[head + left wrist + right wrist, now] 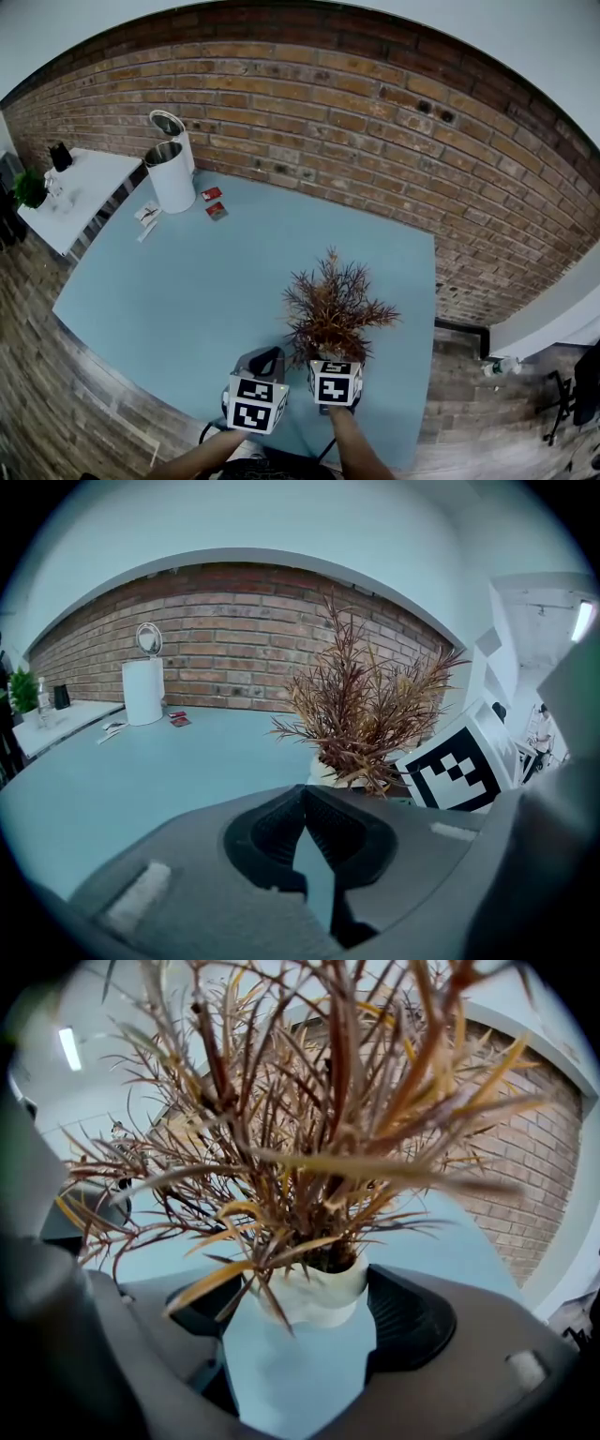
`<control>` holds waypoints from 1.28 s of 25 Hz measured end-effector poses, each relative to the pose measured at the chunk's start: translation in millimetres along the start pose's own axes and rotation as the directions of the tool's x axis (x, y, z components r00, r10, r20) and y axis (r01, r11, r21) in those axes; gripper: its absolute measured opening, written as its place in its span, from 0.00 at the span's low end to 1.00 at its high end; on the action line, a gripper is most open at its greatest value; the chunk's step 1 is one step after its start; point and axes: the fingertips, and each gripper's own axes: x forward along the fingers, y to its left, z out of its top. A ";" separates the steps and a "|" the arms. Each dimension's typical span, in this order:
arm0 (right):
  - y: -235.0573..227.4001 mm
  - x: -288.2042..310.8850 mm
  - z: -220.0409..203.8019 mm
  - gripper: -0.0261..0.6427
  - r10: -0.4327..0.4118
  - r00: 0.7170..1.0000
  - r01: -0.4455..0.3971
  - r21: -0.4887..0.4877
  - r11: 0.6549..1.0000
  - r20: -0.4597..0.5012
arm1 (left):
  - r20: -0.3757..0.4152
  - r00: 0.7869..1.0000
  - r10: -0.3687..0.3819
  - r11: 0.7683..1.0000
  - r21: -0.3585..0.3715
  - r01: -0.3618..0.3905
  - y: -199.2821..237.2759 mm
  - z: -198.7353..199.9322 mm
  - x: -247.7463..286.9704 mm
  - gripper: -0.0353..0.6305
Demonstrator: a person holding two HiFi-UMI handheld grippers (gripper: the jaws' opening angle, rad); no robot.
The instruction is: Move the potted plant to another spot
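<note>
The right hand-held gripper (302, 1321) has its jaws standing wide, one at each side of the white pot of the potted plant (309, 1283); the dark pads seem to lie against both sides of the pot just under its rim, so I judge that it has hold of the pot; whether the pot is already lifted, I cannot tell. The grip is taken low, on the pot and not on the dry brown leaves, probably because the leaves are thin and would bend or break, while the pot gives a firm round body.

The left hand-held gripper (302, 794) is closed, with the pad tips meeting and nothing between them; in the head view it waits just beside the right one (330, 364), to the left of the plant and apart from it, so one gripper alone carries the load.

The potted plant (333, 314) is near the front edge of the pale blue worktop (234, 272), at its right side, close to the person; the leaves spread over the right gripper's marker cube. Much bare surface lies to the left and behind, which is where another spot could be found. Far away, by the brick wall (375, 112), a white bin (172, 178) stands with its lid up; it is well apart from the plant.
</note>
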 end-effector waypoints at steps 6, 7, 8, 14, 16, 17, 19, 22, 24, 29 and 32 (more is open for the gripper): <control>-1.4 10.7 8.9 0.66 0.022 0.999 -0.021 -0.007 1.000 0.027 | -0.011 1.000 -0.001 1.000 -0.007 0.001 1.2 1.9 9.6 0.06; -1.5 11.6 9.8 0.66 0.022 0.999 -0.022 -0.007 1.000 0.029 | -0.012 1.000 -0.002 1.000 -0.007 0.002 1.5 2.3 10.9 0.06; -2.0 12.7 9.9 0.66 0.020 0.999 -0.020 -0.006 1.000 0.029 | -0.013 1.000 -0.003 1.000 -0.007 0.003 1.8 2.5 12.2 0.06; -2.7 15.3 12.4 0.66 0.020 0.999 -0.019 -0.006 1.000 0.035 | -0.016 1.000 -0.009 1.000 0.000 0.009 1.0 4.5 17.0 0.06; -2.5 15.4 13.2 0.66 0.026 0.999 -0.026 -0.002 1.000 0.039 | -0.016 1.000 -0.011 1.000 0.000 0.011 1.1 4.9 17.3 0.06; -2.9 15.0 12.8 0.66 0.028 0.999 -0.029 0.005 1.000 0.037 | -0.017 1.000 -0.012 1.000 -0.001 0.012 0.8 4.8 17.2 0.06; -4.2 13.8 10.8 0.65 0.030 0.999 -0.031 0.022 0.999 0.031 | -0.017 1.000 -0.015 1.000 -0.003 0.015 -0.3 4.0 16.8 0.06; -4.8 10.3 10.8 0.64 0.027 0.999 -0.028 0.025 0.999 0.036 | -0.011 1.000 -0.020 1.000 -0.001 0.020 -2.3 3.7 14.8 0.06; -4.8 6.9 10.4 0.63 0.024 0.999 -0.025 0.027 0.999 0.037 | -0.007 1.000 -0.022 1.000 -0.001 0.022 -3.3 3.4 12.9 0.06; -2.5 1.8 7.8 0.63 0.028 0.998 -0.030 0.032 0.999 0.049 | 0.001 1.000 -0.026 1.000 0.001 0.026 -5.5 2.8 6.5 0.06; -0.8 -4.5 5.3 0.63 0.026 0.998 -0.028 0.036 0.999 0.051 | 0.008 1.000 -0.027 1.000 0.003 0.027 -6.8 2.7 1.1 0.06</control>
